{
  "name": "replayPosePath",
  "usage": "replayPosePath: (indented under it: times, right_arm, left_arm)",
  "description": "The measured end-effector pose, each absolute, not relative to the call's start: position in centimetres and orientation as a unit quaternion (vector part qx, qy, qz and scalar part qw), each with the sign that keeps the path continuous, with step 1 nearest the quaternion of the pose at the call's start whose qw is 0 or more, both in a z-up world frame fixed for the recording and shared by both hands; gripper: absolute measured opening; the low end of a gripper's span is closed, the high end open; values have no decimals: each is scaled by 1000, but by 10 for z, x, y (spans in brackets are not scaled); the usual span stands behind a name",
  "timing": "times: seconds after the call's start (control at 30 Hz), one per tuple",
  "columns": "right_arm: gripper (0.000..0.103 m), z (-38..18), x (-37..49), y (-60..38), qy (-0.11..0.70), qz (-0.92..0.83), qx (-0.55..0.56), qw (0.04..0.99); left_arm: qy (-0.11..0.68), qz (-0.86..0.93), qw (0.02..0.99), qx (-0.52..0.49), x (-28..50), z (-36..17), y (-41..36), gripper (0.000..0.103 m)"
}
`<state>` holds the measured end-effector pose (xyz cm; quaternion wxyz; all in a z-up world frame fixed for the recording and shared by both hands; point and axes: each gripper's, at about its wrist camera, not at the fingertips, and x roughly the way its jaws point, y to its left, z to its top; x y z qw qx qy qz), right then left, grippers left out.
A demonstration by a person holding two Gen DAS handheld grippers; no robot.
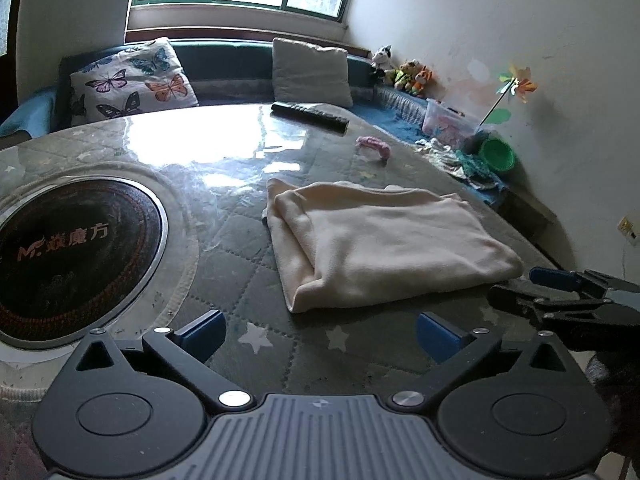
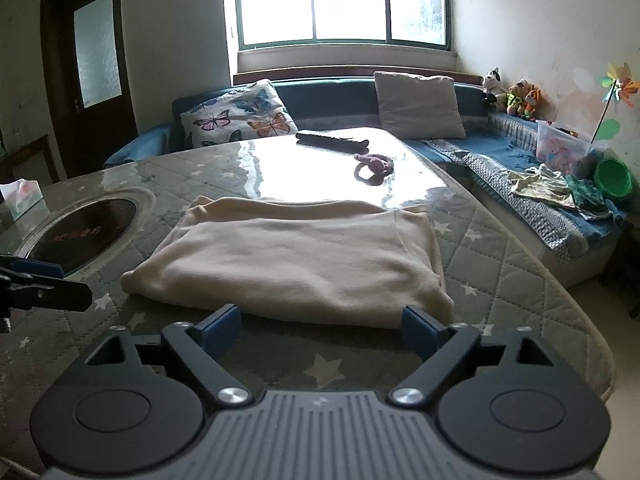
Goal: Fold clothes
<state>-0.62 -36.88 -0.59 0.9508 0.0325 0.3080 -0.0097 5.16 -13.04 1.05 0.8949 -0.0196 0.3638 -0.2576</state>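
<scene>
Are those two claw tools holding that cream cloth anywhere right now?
No. The left gripper and right gripper are both open and empty; the folded cream fabric garment lies free on the quilted table.

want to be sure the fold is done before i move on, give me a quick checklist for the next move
1. Left gripper open with nothing between its fingers: ok.
2. Right gripper open, not pinching fabric, the garment's near edge just ahead of its fingertips: ok.
3. Cream garment lying folded and flat on the table: ok.
4. Folded edges neatly lined up: not ok, a lower layer sticks out along the far and side edges.
5. Remote and pink hair tie apart from the garment: ok.
6. More clothes left to fold: cannot tell, some fabric lies on the bench.
</scene>
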Motion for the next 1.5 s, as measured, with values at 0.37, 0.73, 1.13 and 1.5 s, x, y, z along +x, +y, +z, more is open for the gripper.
replayPosePath:
  times: [0.37, 0.73, 1.13, 1.5]
  right_arm:
    - [103, 2, -23, -349, 295, -8, 20, 955]
    - [103, 0, -38, -335, 294, -30, 9, 955]
    - [103, -4, -51, -334, 296, -47, 18, 954]
    - [103, -8, -60, -330, 301, -45, 29, 952]
  left_arm:
    - [362, -254, 897, -22, 35, 12, -121, 103]
    - [361, -248, 899, -3, 19, 9, -120, 103]
    - [351, -249, 902, 18, 4, 8, -124, 103]
    - [348, -252, 903, 26, -6, 7, -126, 103]
